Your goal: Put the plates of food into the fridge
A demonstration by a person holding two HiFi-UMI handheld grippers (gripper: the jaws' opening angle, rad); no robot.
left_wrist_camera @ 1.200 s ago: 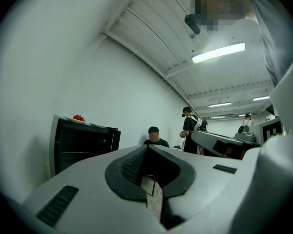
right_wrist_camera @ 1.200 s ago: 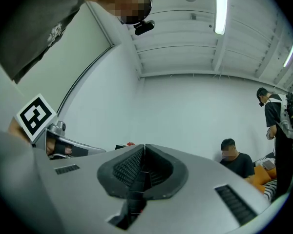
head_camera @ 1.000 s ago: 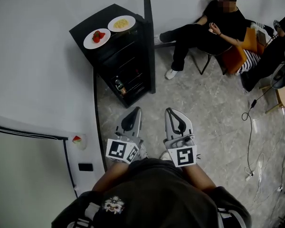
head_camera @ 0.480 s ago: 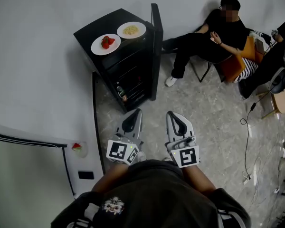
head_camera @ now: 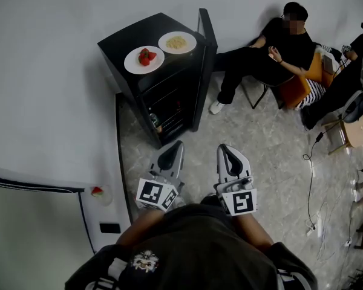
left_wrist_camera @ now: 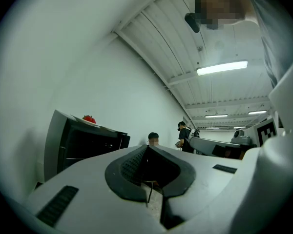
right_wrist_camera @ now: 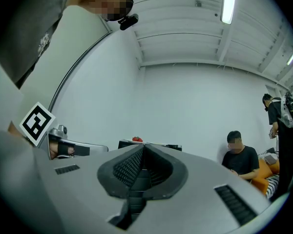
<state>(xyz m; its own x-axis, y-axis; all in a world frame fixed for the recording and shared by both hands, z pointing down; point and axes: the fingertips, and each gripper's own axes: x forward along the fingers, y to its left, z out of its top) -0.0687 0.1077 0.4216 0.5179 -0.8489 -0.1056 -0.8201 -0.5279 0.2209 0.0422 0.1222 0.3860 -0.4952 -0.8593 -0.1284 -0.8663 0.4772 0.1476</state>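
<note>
Fridge (head_camera: 122,43) further right; grippers (head_camera: 175,145) (head_camera: 225,148) fwd, parallel.

The head view looks steeply down from above onto the floor (head_camera: 260,150), with the fridge (head_camera: 163,83) well ahead. Both gripper views sit low, facing along their jaws and slightly upward. All three share the fridge top and the seated person (head_camera: 278,44).
</note>
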